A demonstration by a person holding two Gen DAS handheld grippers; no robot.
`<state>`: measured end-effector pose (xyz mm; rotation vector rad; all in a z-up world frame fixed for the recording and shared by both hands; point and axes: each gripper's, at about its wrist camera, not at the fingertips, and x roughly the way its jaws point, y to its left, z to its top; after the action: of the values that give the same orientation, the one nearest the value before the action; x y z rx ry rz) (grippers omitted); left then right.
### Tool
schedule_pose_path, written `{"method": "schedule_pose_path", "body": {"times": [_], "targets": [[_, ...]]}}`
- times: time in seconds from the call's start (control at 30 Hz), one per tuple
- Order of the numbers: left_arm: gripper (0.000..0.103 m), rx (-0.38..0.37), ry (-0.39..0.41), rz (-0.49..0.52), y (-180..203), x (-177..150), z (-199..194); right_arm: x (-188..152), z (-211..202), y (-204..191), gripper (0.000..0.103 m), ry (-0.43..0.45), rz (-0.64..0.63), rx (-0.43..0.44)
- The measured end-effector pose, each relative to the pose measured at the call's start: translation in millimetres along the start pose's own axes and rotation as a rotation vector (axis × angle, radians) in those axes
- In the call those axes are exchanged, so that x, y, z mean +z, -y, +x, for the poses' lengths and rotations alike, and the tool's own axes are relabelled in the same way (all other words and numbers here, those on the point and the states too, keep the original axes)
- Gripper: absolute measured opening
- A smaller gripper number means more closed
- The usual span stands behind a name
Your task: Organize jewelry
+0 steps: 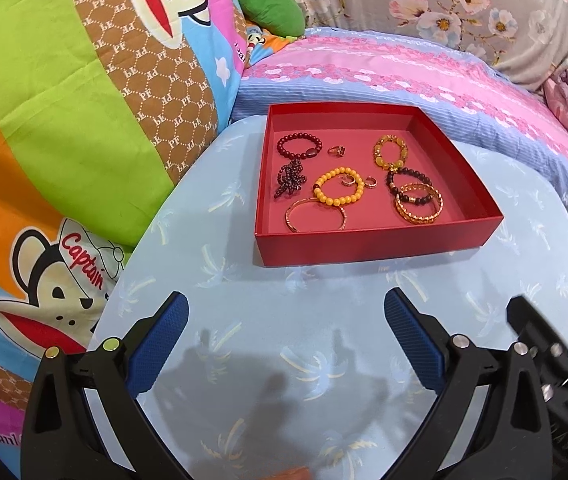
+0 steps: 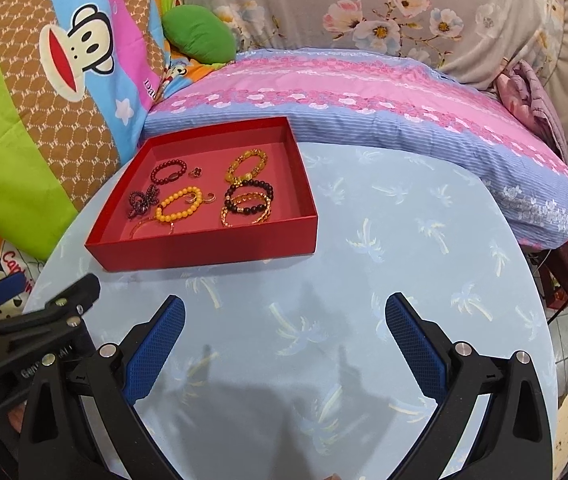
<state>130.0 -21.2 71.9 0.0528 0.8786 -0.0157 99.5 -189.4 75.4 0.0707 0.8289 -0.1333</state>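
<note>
A shallow red box (image 1: 376,242) (image 2: 203,246) sits on the round light-blue table. In it lie a dark red bead bracelet (image 1: 299,147), a dark beaded knot (image 1: 290,179), a yellow bead bracelet (image 1: 338,189) (image 2: 177,204), a thin gold bangle (image 1: 314,216), an amber bracelet (image 1: 391,153) (image 2: 245,164), a black bead bracelet (image 1: 410,188), gold chain bangles (image 1: 419,204) (image 2: 245,210) and small rings (image 1: 336,151). My left gripper (image 1: 286,338) is open and empty, in front of the box. My right gripper (image 2: 286,340) is open and empty, to the right of the box.
The table (image 1: 284,320) (image 2: 404,240) has a palm-tree print. Colourful cartoon bedding (image 1: 63,120) presses against its left edge. A pink and blue pillow (image 2: 364,100) lies behind it. The right gripper shows at the right edge of the left wrist view (image 1: 556,344).
</note>
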Motion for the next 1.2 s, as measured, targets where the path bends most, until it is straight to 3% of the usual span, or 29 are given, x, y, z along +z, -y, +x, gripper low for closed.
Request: {"method": "schedule_pose_path", "body": {"times": [1.2], "targets": [[0.094,0.025,-0.009,0.000,0.4,-3.3,3.9,-6.8,4.0,0.9,0.097,-0.020,0.011,0.006]]}}
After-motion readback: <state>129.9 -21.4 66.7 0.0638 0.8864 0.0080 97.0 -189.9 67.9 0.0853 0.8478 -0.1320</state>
